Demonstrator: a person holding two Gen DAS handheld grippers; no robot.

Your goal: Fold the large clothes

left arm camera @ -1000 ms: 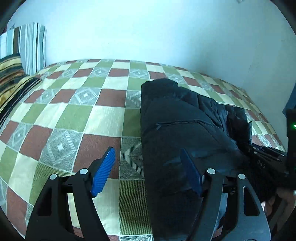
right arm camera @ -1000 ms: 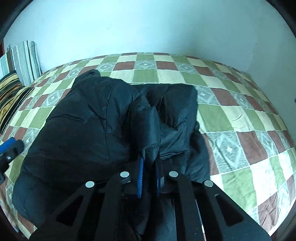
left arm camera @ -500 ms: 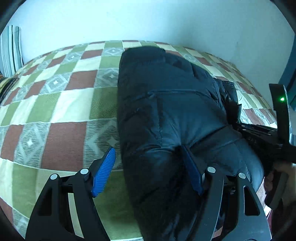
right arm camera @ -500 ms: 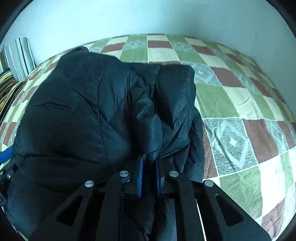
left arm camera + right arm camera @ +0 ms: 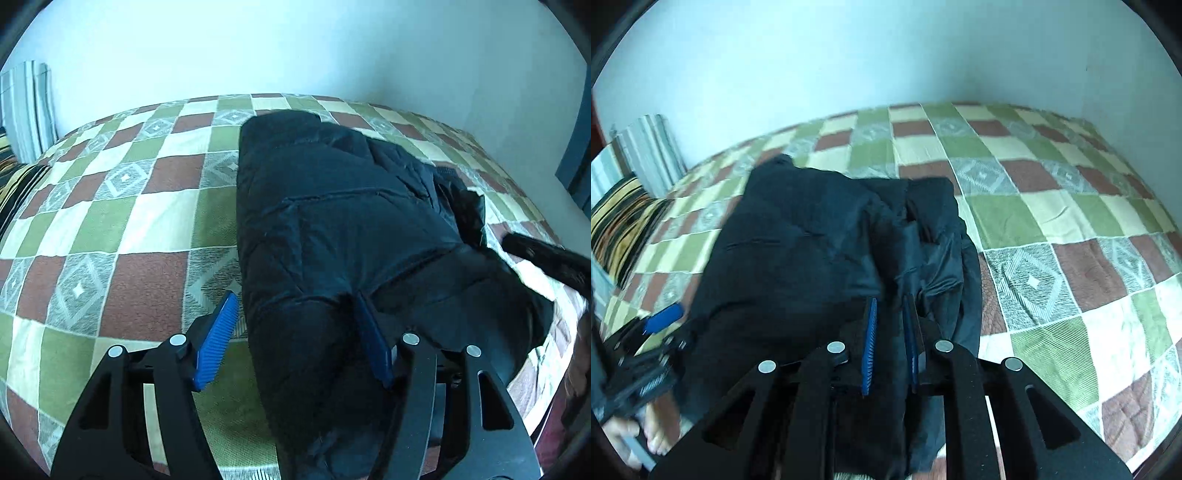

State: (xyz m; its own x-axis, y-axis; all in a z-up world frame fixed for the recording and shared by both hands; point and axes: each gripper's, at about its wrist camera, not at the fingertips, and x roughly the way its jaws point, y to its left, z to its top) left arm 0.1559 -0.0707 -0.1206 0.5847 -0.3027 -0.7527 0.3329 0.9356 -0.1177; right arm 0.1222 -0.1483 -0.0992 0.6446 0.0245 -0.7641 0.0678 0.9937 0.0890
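Observation:
A black puffer jacket (image 5: pixel 332 229) lies in a folded bundle on the checked bedspread (image 5: pixel 122 229); it also shows in the right wrist view (image 5: pixel 820 266). My left gripper (image 5: pixel 295 332) is open, its blue pads straddling the jacket's near left edge, the right pad pressed into the fabric. My right gripper (image 5: pixel 890 328) has its pads a narrow gap apart with jacket fabric between them at the near edge. The right gripper's body shows at the right in the left wrist view (image 5: pixel 543 258). The left gripper's blue pad shows at the left in the right wrist view (image 5: pixel 663 318).
Striped pillows (image 5: pixel 631 192) lie at the bed's left end against the white wall (image 5: pixel 849 55). The bedspread (image 5: pixel 1071 229) spreads out to the right of the jacket. The bed's near edge runs along the bottom right (image 5: pixel 535 424).
Both grippers have pulled back and up from the jacket. The right gripper's pads have parted a little. The left gripper stays open over the jacket's near edge.

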